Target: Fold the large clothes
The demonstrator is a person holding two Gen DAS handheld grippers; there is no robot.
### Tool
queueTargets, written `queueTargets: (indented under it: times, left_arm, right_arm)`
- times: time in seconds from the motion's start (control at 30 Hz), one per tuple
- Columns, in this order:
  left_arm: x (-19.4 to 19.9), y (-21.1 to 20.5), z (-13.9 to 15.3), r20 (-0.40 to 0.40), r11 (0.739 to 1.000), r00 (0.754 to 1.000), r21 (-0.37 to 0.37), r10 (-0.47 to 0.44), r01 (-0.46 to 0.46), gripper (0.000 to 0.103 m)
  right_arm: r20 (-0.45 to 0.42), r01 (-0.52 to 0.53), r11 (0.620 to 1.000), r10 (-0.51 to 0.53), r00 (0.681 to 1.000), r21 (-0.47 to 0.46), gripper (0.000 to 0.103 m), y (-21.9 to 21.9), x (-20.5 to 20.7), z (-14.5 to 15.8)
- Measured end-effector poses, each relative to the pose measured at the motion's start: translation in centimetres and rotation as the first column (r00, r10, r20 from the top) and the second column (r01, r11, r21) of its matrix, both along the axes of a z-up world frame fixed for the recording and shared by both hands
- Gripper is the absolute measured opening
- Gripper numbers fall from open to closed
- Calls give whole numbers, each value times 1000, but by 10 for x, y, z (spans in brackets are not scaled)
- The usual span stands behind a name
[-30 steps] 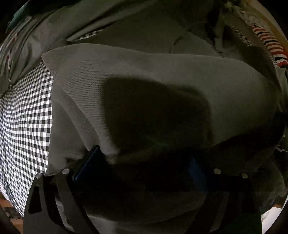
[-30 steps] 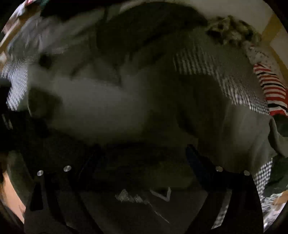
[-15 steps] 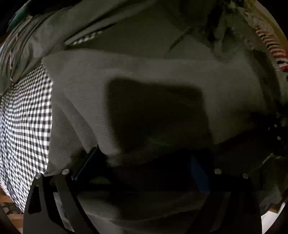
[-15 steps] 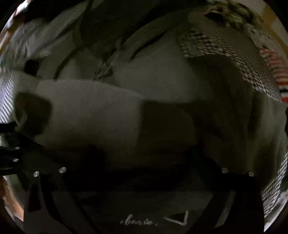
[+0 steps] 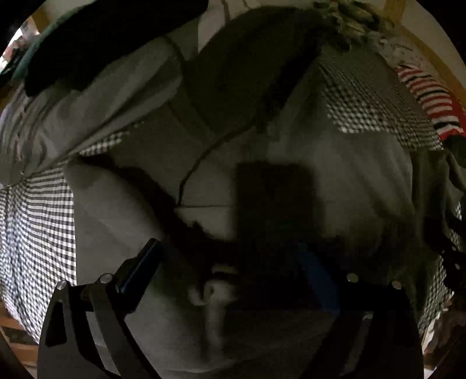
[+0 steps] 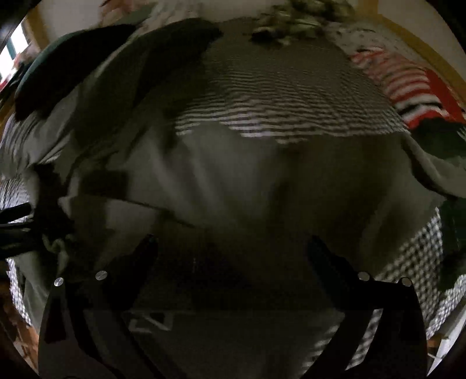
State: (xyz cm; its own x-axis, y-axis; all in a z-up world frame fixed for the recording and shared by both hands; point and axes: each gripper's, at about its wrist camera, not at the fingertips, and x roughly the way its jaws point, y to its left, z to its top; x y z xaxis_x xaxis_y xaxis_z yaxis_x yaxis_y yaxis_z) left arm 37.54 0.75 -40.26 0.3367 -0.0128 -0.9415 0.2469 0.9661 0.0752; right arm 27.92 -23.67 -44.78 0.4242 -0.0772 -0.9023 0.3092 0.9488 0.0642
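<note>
A large grey knit garment [image 5: 343, 180] lies spread on the checked bed cover and fills both views; it also shows in the right wrist view [image 6: 227, 180]. My left gripper [image 5: 230, 253] hovers just over the grey cloth with its blue-padded fingers [image 5: 142, 262] wide apart and nothing between them. My right gripper [image 6: 230, 247] is also open, its dark fingers [image 6: 139, 256] spread over the garment's near part, which bears a small white print [image 6: 148, 320]. The other gripper shows dimly at the left edge of the right wrist view [image 6: 14, 227].
A black-and-white checked cover [image 5: 35, 233] lies under the garment. A red, white and black striped cloth [image 5: 428, 96] sits at the far right. Dark clothes [image 5: 96, 43] and a mottled green piece [image 5: 349, 23] are piled at the back. A wooden frame edge [image 6: 419, 52] runs along the right.
The folded grey flap that lay across the left gripper's view has dropped away from it. Both cameras have tilted up and pulled back, showing more of the bed. The right view is still blurred.
</note>
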Motion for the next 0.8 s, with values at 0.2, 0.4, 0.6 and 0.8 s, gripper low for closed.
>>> queueTargets:
  times: [0.2,0.4,0.6,0.8]
  left_arm:
    - [-10,-6,18,26,999,1000,43,9,-10,92]
    - [-29,-98,30,80,973,976,-92,-203,210,92]
    - [-45,-235,11,131,884,902,-186,-410,429,92]
    - [-81,-338,-8,193,780,804,-201,-562,593,92]
  right_arm:
    - [-16,129,992,-129,991,-5,100,-66,-29,-10]
    - [9,274,962,-274,962,-13,100,-137,-58,-12]
    - [59,390,920,-388,920,-41,100,-206,-79,0]
    - [197,481,866,-452,870,-137,100,-262,-108,34]
